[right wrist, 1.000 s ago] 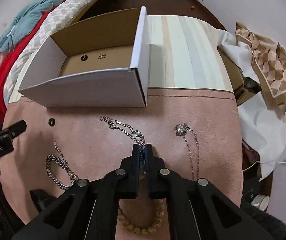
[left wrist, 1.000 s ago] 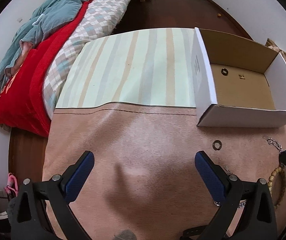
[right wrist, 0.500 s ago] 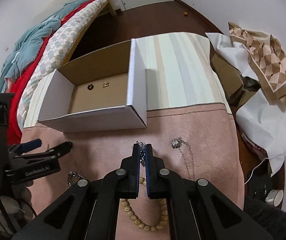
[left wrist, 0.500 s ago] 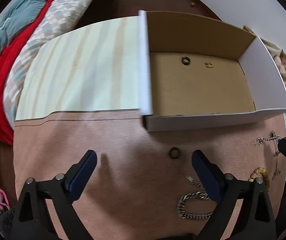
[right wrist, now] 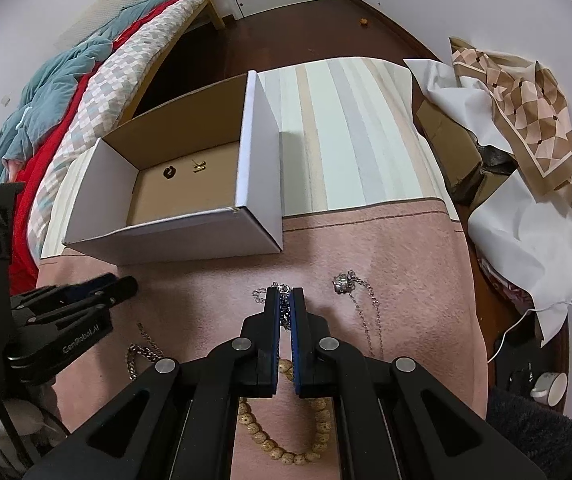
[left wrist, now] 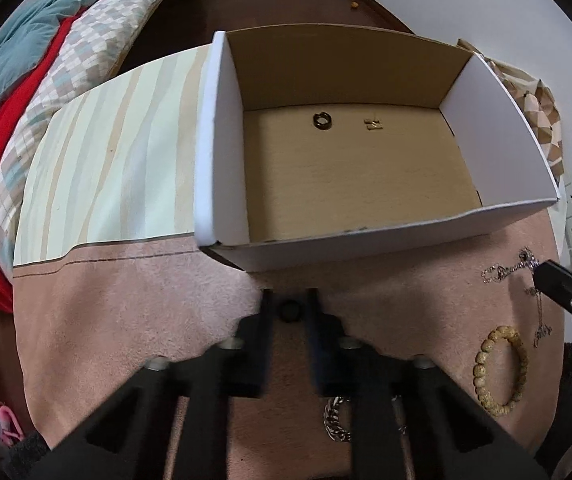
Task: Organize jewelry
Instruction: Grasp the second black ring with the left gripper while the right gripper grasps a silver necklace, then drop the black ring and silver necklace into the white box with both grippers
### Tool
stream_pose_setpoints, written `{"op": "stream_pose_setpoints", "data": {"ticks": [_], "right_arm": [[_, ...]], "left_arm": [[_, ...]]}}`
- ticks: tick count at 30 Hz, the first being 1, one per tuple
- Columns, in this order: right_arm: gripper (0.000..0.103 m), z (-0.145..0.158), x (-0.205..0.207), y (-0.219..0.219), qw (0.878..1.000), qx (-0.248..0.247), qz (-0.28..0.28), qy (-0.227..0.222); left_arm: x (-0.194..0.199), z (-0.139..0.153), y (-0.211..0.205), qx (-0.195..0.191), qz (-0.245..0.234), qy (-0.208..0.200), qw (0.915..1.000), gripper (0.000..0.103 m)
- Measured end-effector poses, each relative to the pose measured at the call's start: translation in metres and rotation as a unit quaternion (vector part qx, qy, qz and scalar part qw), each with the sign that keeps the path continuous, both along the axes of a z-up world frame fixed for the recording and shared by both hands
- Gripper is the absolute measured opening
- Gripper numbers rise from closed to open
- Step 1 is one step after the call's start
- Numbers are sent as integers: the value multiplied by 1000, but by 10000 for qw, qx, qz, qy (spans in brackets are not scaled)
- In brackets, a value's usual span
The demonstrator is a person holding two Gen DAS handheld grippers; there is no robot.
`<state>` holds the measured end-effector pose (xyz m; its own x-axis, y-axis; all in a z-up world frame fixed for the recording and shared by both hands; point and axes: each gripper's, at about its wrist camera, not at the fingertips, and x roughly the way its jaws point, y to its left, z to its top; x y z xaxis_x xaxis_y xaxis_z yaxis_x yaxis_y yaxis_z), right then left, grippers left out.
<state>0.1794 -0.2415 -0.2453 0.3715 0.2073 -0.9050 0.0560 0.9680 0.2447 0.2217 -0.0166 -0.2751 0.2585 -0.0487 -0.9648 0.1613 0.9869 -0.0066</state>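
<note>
A white cardboard box [left wrist: 366,236] with a brown floor sits on the pink cloth; it holds a dark ring [left wrist: 322,120] and a small gold piece [left wrist: 373,124]. My left gripper [left wrist: 290,308] has closed around a dark ring [left wrist: 289,311] lying on the cloth just in front of the box. My right gripper [right wrist: 284,300] is shut on a silver necklace [right wrist: 284,312] and also shows in the left wrist view [left wrist: 566,292]. A beaded bracelet [left wrist: 500,372], a silver chain bracelet [right wrist: 141,354] and a pendant necklace [right wrist: 344,282] lie on the cloth.
A striped cloth [left wrist: 117,152] covers the far half of the table. A bed with red and teal bedding [right wrist: 57,92] is at the left. Paper and patterned fabric [right wrist: 518,104] are piled at the right. A small cup [right wrist: 548,388] stands low right.
My left gripper moved right and forward to the box front and closed its fingers around the dark ring. My right gripper rose slightly, lifting the silver necklace.
</note>
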Motion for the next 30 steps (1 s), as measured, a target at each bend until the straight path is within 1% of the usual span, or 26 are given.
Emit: {"op": "stream_pose_setpoints", "data": {"ticks": [4, 7, 12, 17, 21, 23, 25, 27, 30], "right_arm": [[5, 10, 0, 4, 9999, 23, 28, -99], [5, 20, -1, 6, 9998, 77, 40, -203], [5, 46, -4, 10, 9988, 195, 78, -435], [5, 86, -7, 13, 9963, 319, 138, -788], [5, 123, 1, 13, 9926, 413, 185, -1130], [5, 135, 9, 15, 9909, 412, 216, -1263], [5, 138, 23, 16, 9904, 403, 253, -1297], [5, 133, 40, 21, 9911, 389, 314, -1231], [5, 110, 67, 30, 9936, 357, 453, -970]], "left_arm": [[-3, 6, 2, -56, 21, -26, 10000, 10], [-9, 15, 6, -126, 55, -92, 9999, 10], [-12, 44, 12, -237, 47, -331, 9992, 10], [-14, 87, 12, -373, 31, -700, 9968, 10], [-4, 113, 13, -509, -8, -917, 9945, 10], [4, 121, 11, -552, -9, -985, 9936, 10], [15, 121, 11, -593, -23, -958, 9936, 10], [25, 117, 7, -608, -23, -898, 9941, 10], [47, 100, 4, -681, -30, -630, 9957, 10]]}}
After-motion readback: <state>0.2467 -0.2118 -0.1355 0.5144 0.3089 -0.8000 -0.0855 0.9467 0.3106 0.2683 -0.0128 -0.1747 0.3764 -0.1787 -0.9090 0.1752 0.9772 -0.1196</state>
